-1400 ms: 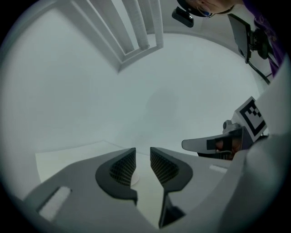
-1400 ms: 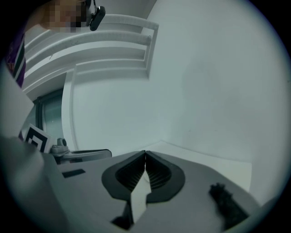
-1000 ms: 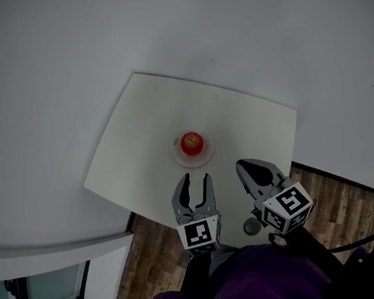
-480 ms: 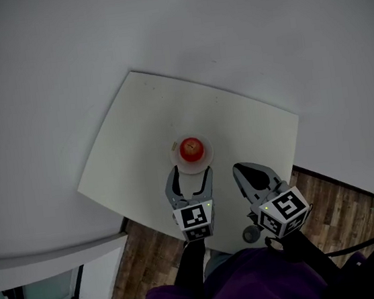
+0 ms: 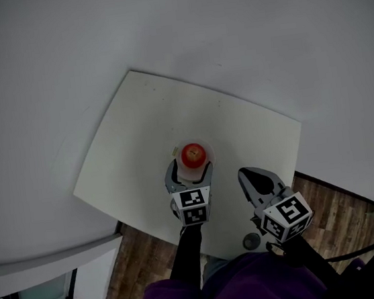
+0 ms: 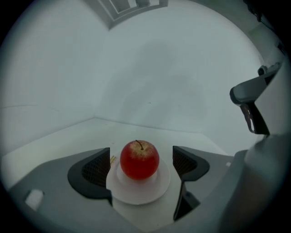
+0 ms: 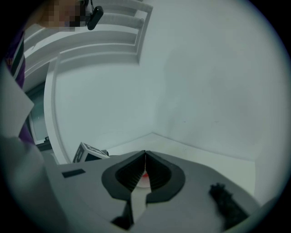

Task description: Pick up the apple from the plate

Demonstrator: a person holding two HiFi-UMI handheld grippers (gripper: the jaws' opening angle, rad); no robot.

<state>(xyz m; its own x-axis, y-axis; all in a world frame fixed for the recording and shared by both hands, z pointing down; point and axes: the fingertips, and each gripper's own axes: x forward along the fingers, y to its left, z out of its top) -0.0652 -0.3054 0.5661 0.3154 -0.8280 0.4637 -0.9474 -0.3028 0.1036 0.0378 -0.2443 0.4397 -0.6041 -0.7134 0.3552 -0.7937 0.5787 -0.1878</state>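
A red apple [image 5: 193, 155] [image 6: 139, 159] stands on a small white plate [image 5: 191, 176] [image 6: 136, 196] near the front of a pale square table [image 5: 144, 130]. My left gripper [image 5: 189, 168] is low over the plate. Its jaws are opening, and its dark fingers [image 6: 93, 170] flank the apple on either side with a gap to each. Nothing is gripped. My right gripper [image 5: 247, 174] [image 7: 145, 157] hovers to the right of the plate over the table's front part, jaws together and empty. In the right gripper view a sliver of apple and plate shows behind its closed jaws.
Brown wooden floor [image 5: 343, 207] lies beyond the table's near edge, with a small round grey object [image 5: 252, 241] on it. White walls surround the table. The left gripper's marker cube [image 7: 88, 154] shows in the right gripper view. A person's purple sleeve [image 5: 258, 285] fills the bottom of the head view.
My left gripper has moved forward and down to the plate, and its jaws have spread from half closed to wide, so they now flank the apple. The right gripper has shifted only slightly.
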